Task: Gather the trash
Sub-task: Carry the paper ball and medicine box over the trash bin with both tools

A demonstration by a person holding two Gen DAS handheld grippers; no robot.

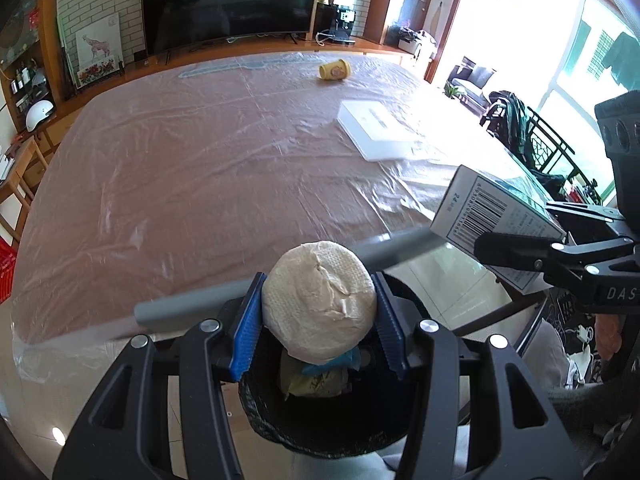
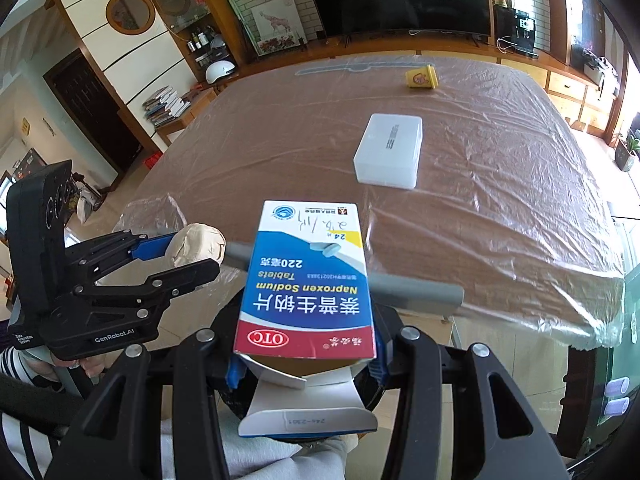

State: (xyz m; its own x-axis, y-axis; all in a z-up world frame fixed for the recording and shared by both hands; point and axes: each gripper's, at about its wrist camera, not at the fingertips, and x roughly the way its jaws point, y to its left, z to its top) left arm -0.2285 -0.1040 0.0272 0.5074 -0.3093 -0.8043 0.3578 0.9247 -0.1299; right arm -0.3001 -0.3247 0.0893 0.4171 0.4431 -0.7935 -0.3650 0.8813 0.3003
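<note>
- Left gripper (image 1: 319, 312) clamped on the crumpled white paper ball (image 1: 319, 300) — black-lined bin (image 1: 320, 432) directly beneath.
- Right gripper (image 2: 306, 364) pinches the blue-and-white cardboard medicine box (image 2: 308, 280), long axis along the fingers — bin probably below too.

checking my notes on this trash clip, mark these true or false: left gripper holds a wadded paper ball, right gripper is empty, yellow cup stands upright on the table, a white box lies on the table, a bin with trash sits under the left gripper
1. The left gripper holds a wadded paper ball: true.
2. The right gripper is empty: false, it is shut on a blue and white medicine box.
3. The yellow cup stands upright: false, it lies on its side on the table.
4. A white box lies on the table: true.
5. A bin with trash in it sits under the left gripper: true.
</note>
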